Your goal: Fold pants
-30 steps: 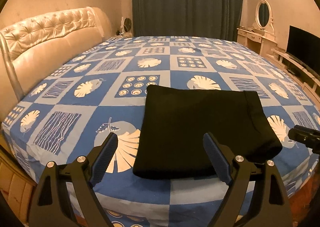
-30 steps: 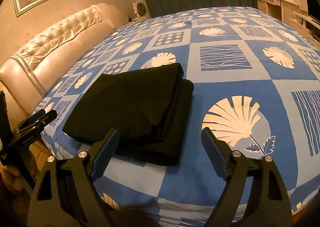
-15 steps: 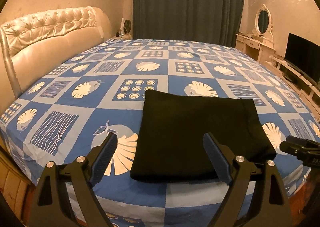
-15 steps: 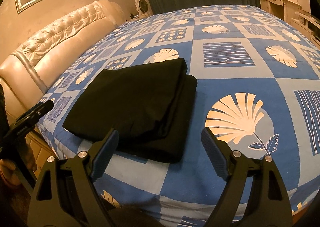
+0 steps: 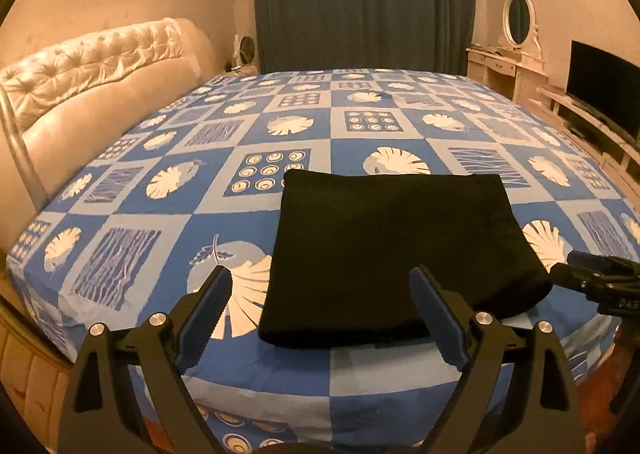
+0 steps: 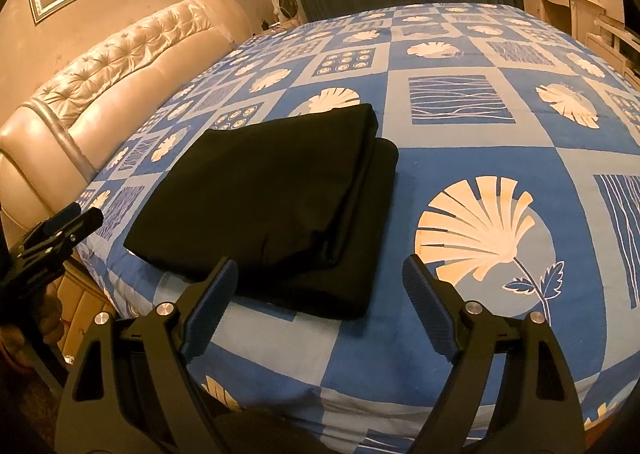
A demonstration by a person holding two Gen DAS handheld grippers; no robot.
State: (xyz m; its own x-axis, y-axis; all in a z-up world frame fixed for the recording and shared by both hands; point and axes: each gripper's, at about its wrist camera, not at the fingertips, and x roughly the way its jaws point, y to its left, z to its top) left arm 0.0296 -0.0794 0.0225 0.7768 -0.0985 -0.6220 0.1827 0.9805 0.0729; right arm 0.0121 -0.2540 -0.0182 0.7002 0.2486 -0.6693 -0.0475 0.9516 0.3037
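Lying folded into a compact rectangle near the bed's (image 5: 280, 382) front edge, the black pants (image 5: 392, 254) are now released; both grippers' jaws are held wide, empty, drawn back, so folding looks finished.

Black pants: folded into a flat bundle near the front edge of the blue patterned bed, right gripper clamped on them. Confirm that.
Not quite. The black pants do lie folded near the front edge of the blue patterned bed, but the right gripper is not clamped on them: the right wrist view shows its jaws spread wide, holding nothing.
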